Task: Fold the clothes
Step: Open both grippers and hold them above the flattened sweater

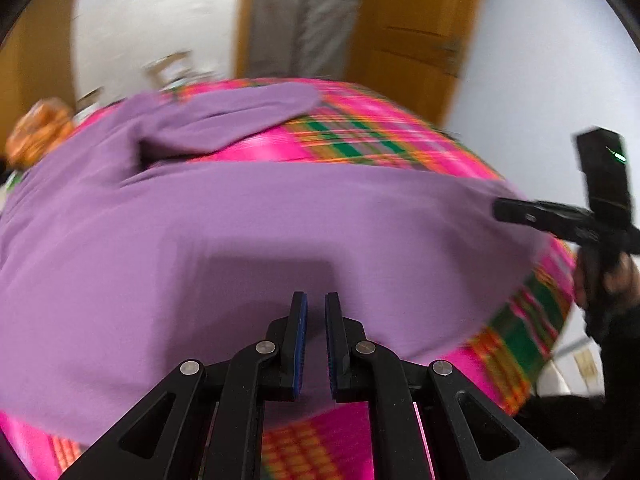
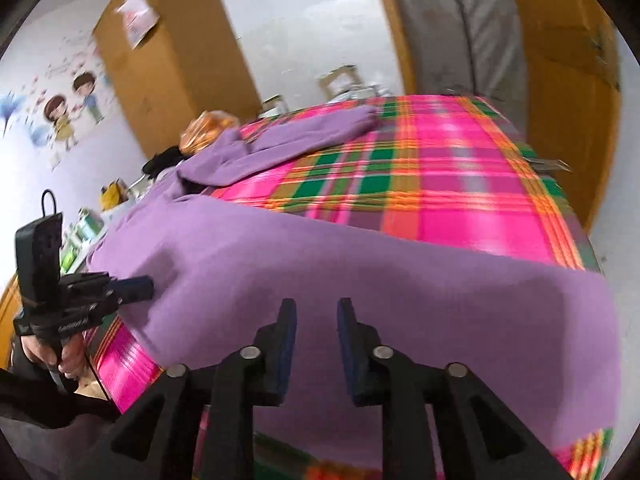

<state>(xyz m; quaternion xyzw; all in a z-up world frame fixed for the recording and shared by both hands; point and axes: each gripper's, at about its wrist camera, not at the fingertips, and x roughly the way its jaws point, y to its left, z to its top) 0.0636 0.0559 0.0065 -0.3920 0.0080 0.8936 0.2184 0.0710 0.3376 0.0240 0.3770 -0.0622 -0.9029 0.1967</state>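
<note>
Smooth purple garment (image 1: pixel 280 232) spread over glossy plaid cloth (image 2: pixel 420 184)

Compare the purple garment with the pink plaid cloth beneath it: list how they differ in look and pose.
The purple garment is one plain colour; the pink plaid cloth is crossed with green and orange bands. The garment lies on top with a sleeve stretched out towards the far end; the plaid cloth is spread out underneath it and shows on several sides of it. Both are fabric lying on the same surface.
</note>
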